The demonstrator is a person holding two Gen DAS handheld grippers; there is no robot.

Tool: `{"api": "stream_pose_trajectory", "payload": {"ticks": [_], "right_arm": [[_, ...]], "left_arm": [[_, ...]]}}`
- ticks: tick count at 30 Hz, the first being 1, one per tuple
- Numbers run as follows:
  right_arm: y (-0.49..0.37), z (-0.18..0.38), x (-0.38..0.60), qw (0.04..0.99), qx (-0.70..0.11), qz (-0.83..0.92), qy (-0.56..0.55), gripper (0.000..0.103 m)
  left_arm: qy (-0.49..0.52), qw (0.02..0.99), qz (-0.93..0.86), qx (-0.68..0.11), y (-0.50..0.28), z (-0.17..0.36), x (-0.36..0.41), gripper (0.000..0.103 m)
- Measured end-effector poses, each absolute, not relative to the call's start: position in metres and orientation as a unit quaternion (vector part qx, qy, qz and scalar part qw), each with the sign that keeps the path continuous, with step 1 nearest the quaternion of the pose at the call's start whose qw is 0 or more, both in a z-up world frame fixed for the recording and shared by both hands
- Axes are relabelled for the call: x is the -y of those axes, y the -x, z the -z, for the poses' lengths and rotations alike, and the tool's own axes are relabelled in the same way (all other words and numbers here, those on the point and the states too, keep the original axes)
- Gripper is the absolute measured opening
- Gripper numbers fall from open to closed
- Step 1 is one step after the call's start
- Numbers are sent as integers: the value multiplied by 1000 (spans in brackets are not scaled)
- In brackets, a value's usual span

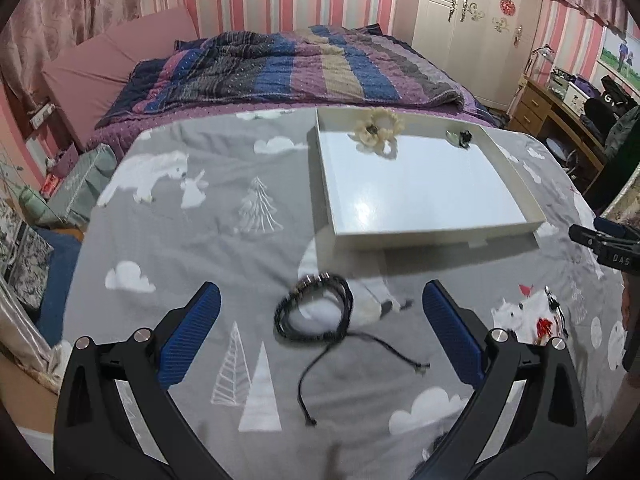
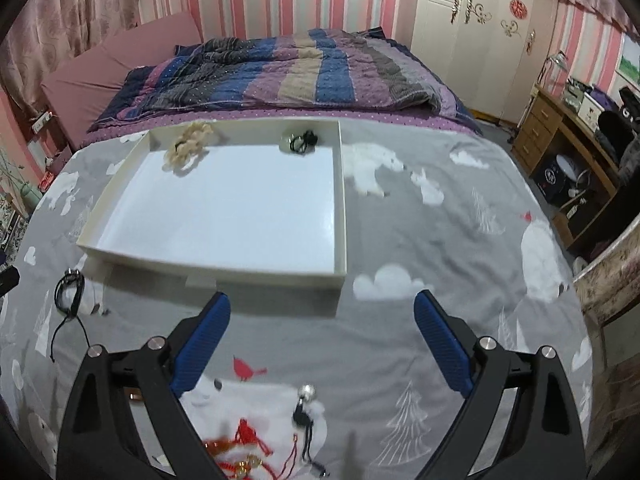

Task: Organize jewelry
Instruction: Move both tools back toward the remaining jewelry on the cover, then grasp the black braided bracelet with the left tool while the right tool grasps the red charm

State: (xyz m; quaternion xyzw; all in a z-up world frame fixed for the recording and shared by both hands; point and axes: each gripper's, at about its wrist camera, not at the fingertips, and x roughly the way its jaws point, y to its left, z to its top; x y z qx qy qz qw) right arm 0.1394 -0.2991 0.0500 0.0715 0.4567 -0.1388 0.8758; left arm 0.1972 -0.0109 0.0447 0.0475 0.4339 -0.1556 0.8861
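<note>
Bracelet point(image 1: 314, 306) looks light and limp; you should pinch its coiled band, not the cords. Both grippers, left point(image 1: 320, 330) and right point(image 2: 322, 340), gape empty.

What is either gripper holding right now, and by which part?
Nothing. The left gripper is open above the black braided cord bracelet lying on the grey bedspread; the right gripper is open too, with nothing between its fingers.
</note>
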Motion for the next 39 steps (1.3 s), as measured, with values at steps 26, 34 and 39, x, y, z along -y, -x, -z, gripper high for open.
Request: {"api": "stream_pose_trajectory", "payload": {"ticks": [26,34,39], "right_arm": [[-102,7,289,829,-546,113,-46,90],[-107,13,288,823,-556,106,-48,84],[-102,3,279,829,-548,95,-46,84]], "left_arm": [[-82,840,172,-509,-208,16,32,86],[-93,841,171,-504,-211,17,37,86],[-87,840,169,-508,-213,19,35,85]]}}
